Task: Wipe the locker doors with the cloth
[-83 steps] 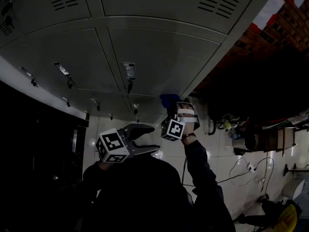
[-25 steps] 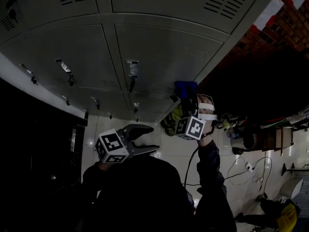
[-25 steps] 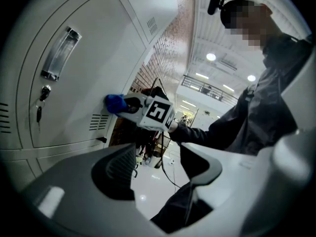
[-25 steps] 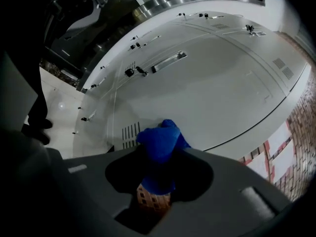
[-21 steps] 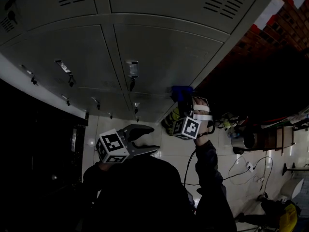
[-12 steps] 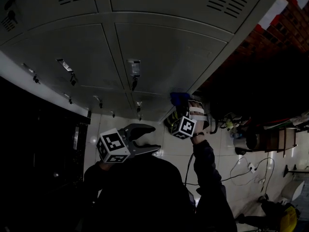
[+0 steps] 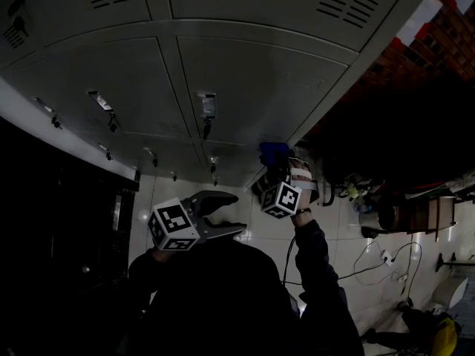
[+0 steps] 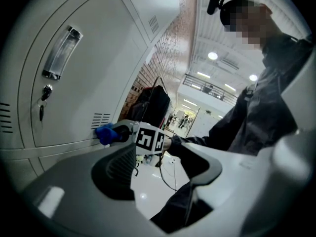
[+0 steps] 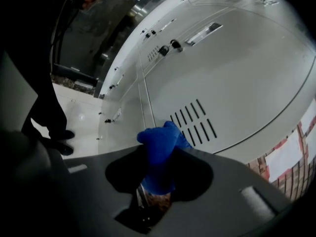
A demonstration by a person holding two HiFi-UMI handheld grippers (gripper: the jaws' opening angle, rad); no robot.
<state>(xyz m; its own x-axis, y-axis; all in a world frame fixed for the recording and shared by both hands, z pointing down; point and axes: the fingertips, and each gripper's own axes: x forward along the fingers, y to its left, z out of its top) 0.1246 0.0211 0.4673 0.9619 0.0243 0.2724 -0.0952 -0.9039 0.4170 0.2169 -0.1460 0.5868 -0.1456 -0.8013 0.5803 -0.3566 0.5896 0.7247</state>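
Grey metal locker doors [image 7: 252, 87] fill the top of the head view. My right gripper [image 7: 274, 163] is shut on a bunched blue cloth [image 7: 273, 153], which presses against the lower right corner of a door. In the right gripper view the cloth [image 9: 160, 147] sticks out from the gripper [image 9: 159, 159] and touches the door [image 9: 237, 93] just below its vent slots [image 9: 192, 120]. My left gripper [image 7: 239, 212] hangs open and empty, lower and away from the lockers. Its own view shows the gripper [image 8: 163, 177], the cloth [image 8: 104, 134] and the right gripper's marker cube [image 8: 149, 138].
Latch handles with keys [image 7: 206, 106] stick out of the doors. A brick wall [image 7: 438, 35] meets the lockers at the right. Cables [image 7: 371, 262], a bag and a yellow helmet [image 7: 439, 336] lie on the white tile floor. The left side is dark.
Over the last second my right gripper has slid the cloth down and slightly left along the door's lower right corner. The left gripper has stayed still and open.
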